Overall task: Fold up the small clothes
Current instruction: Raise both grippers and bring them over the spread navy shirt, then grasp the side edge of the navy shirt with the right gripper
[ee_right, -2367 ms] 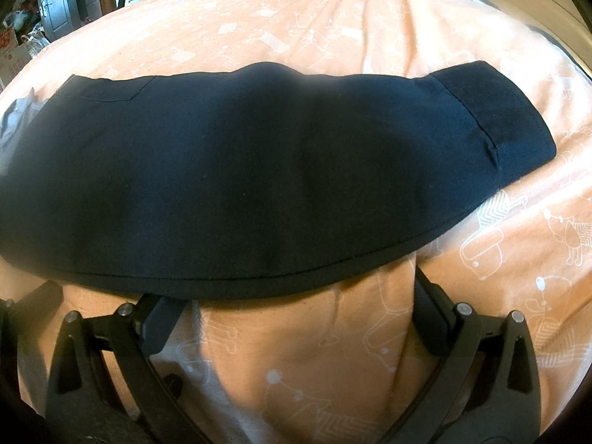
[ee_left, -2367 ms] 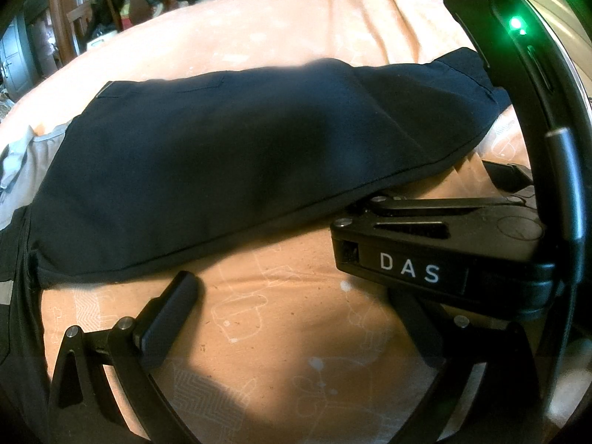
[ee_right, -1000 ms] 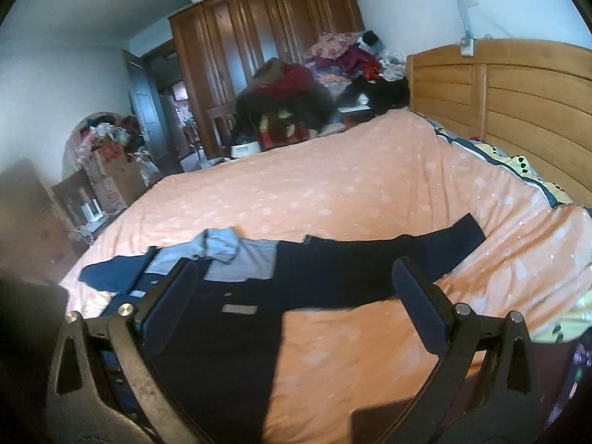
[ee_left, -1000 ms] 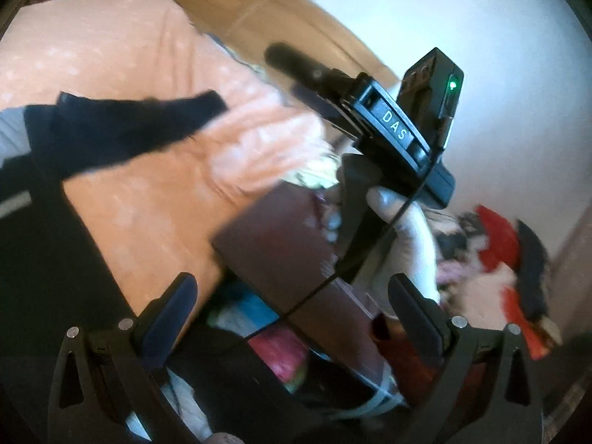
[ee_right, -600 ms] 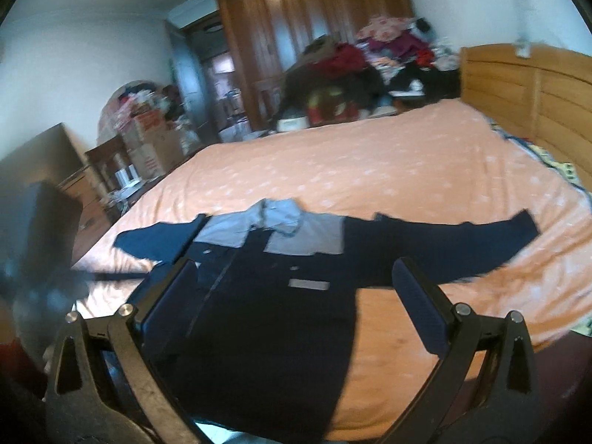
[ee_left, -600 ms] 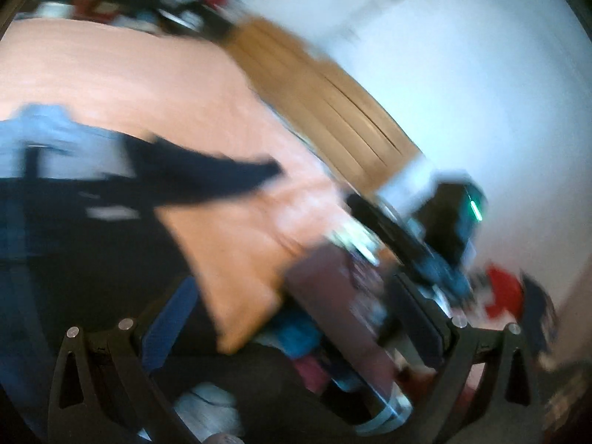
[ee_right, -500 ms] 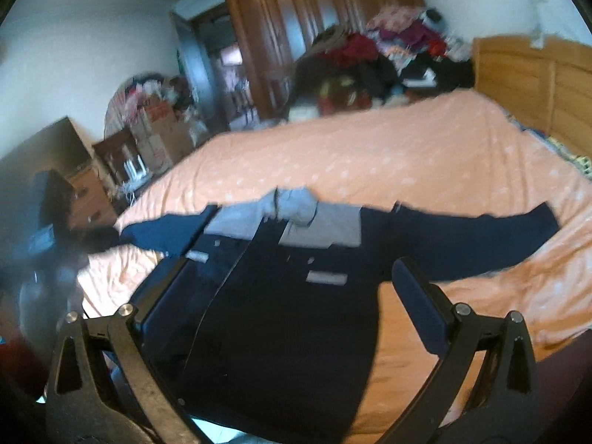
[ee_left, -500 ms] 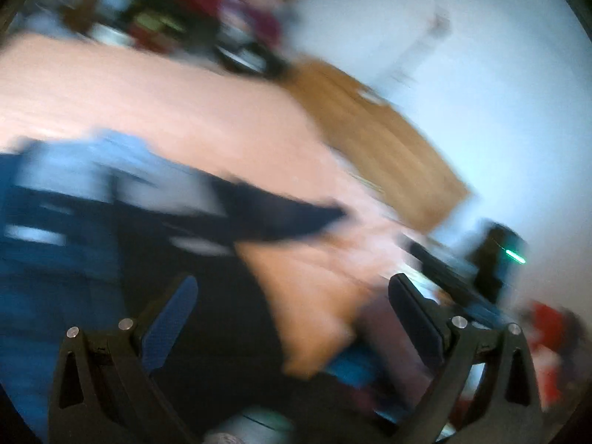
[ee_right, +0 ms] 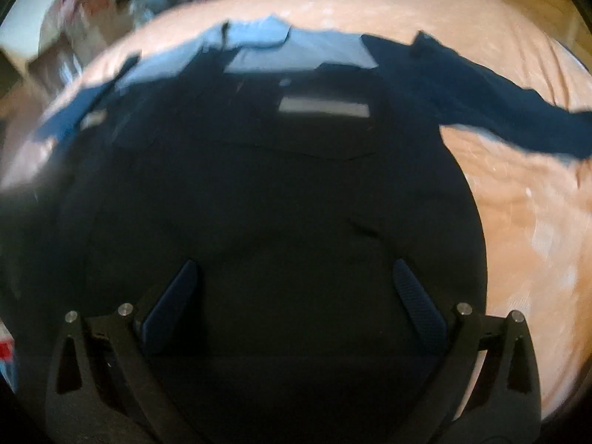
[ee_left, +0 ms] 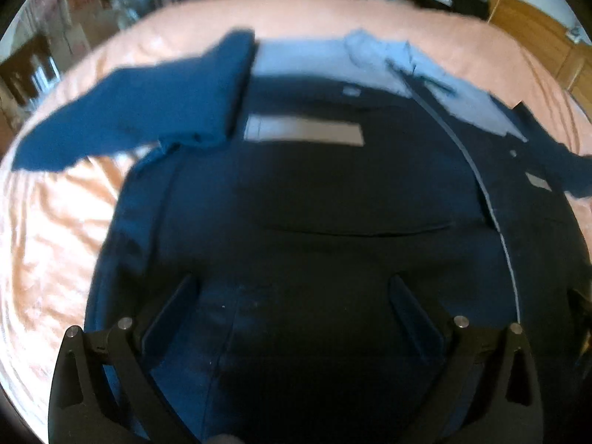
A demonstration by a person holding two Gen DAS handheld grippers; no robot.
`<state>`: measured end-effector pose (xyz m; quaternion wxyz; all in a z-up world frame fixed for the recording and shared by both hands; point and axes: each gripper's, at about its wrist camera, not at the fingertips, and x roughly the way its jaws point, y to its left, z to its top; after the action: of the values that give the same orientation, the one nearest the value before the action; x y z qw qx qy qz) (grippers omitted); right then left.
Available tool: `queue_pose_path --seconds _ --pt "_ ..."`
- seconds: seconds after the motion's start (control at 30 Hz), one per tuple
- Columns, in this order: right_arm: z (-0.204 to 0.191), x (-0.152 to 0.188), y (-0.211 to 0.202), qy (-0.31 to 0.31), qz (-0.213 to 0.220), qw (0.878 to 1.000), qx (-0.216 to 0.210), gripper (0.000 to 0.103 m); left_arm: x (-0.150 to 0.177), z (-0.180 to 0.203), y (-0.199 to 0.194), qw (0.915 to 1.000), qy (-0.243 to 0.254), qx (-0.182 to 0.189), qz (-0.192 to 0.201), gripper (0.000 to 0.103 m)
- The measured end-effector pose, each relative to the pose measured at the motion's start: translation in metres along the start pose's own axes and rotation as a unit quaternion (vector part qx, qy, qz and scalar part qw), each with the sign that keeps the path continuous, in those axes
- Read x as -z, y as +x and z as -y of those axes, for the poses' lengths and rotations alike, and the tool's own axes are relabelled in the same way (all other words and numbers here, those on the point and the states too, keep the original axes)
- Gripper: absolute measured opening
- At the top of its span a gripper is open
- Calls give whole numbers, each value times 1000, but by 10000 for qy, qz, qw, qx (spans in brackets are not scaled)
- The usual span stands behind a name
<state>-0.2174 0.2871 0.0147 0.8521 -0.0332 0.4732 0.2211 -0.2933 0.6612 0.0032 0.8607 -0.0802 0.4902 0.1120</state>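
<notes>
Jacket, spread flat on the bed, now fills both views after the swing away from its right sleeve, so left gripper and right gripper, fingers apart and empty, probably start the body fold.

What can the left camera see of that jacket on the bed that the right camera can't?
Only the left wrist view shows the sleeve lying out to the left, and the zip line. Only the right wrist view shows the other sleeve stretched out to the right. Both show the dark jacket spread flat on the orange bedspread, its grey collar, and an open gripper holding nothing.
</notes>
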Motion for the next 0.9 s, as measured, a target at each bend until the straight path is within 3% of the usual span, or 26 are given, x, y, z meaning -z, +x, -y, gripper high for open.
queue_pose_path --seconds 0.1,0.2,0.27,0.33,0.43,0.53,0.67,0.7,0.73,0.8,0.9 --pt "6 17 -8 206 431 9989 -35 103 3 -5 -1 9999 -75 58 118 103" --pt "9 20 -10 172 389 9990 -159 103 3 -5 2 9998 -94 52 137 103" --pt "14 13 -13 90 70 9992 -385 103 4 -3 1 9999 -91 49 121 103" --pt "22 3 -20 225 18 9972 -716 102 5 -2 -1 9999 -92 44 111 103" --pt "51 -24 -50 479 507 9923 -1028 100 1 -5 -5 9999 -76 24 128 103" --pt "112 -63 -79 809 1170 9854 -939 101 1 -5 -5 9999 -66 0 133 103" --pt "240 -112 -83 1607 1292 9774 -464 99 -1 -6 -5 9999 -71 15 98 103" --pt "265 -115 -85 1784 1316 9745 -362 95 -1 -6 -5 9999 -71 17 93 103" --pt "307 -119 -89 2162 1362 9666 -207 91 -1 -6 -5 9999 -66 11 84 103" --pt "388 -113 -97 3051 1481 9406 -165 70 -2 -5 -4 10000 -57 -9 61 103" --pt "461 -99 -99 3758 1360 9166 51 57 -3 -5 -4 10000 -69 -44 48 103"
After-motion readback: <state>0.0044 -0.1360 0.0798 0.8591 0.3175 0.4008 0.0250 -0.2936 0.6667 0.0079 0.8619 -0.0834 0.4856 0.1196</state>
